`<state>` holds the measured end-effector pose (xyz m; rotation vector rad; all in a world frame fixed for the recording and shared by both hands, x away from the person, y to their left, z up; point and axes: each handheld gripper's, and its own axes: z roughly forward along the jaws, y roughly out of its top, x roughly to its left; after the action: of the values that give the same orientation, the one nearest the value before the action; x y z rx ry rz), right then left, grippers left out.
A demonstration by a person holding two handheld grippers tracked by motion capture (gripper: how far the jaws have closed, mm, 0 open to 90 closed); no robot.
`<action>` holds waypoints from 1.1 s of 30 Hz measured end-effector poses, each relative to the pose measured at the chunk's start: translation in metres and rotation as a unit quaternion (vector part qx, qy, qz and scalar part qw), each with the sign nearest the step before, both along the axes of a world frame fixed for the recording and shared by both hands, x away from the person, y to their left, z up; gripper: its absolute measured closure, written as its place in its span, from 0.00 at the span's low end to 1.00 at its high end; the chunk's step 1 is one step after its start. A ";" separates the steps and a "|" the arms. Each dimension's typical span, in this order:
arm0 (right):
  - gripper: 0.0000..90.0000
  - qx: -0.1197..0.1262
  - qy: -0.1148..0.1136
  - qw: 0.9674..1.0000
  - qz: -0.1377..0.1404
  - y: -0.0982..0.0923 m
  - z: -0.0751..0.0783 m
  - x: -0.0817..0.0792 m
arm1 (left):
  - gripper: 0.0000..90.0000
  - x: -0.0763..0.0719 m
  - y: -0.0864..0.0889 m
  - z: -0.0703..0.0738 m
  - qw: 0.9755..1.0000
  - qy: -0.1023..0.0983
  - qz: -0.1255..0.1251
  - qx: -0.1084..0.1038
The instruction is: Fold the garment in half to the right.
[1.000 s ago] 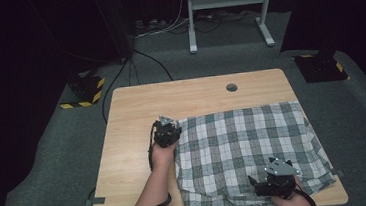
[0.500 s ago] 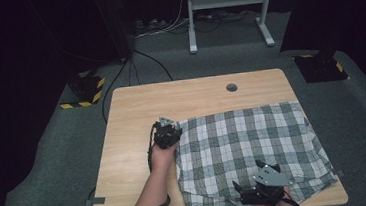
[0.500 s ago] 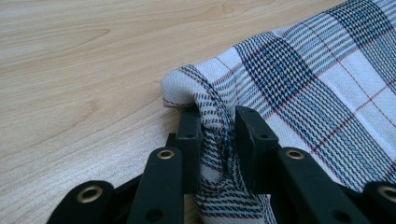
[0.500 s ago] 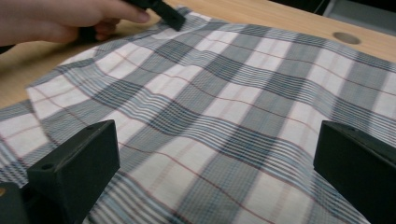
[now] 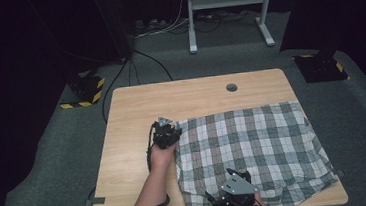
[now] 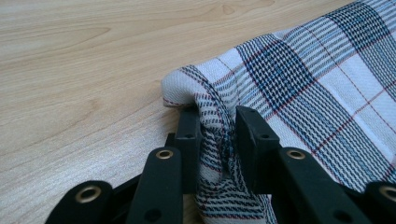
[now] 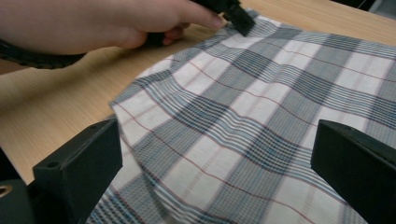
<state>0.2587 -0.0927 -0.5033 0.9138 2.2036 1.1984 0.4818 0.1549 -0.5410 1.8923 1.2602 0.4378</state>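
A pale wooden table [image 5: 137, 117] stands on grey carpet in a dark room. The plaid cloth [image 5: 255, 152] spreads lengthwise toward frame right; the left gripper [image 5: 166, 133] clamps its upper-left corner, while the right gripper [image 5: 230, 205] gapes wide above the lower edge.

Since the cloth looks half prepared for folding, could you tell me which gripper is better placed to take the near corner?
Probably the right gripper: it hovers open above the checked cloth near that edge, while the left gripper is clamped on the far corner.

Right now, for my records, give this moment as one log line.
left gripper: shut on cloth corner | right gripper: open above cloth | cloth: on table
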 end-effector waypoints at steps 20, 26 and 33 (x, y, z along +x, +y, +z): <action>0.17 0.010 0.050 0.998 0.026 0.056 -0.019 -0.005 | 0.79 0.001 0.001 0.000 1.000 0.001 -0.001 -0.003; 0.24 -0.011 0.048 0.998 0.042 0.067 -0.028 -0.010 | 0.79 0.001 0.001 0.000 1.000 0.002 -0.001 -0.004; 0.28 -0.018 0.049 0.998 0.047 0.073 -0.035 -0.011 | 0.79 0.001 0.000 0.000 1.000 0.002 0.000 -0.003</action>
<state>0.2478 -0.0193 -0.5379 0.8803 2.3624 1.1746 0.4828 0.1553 -0.5411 1.8886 1.2622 0.4298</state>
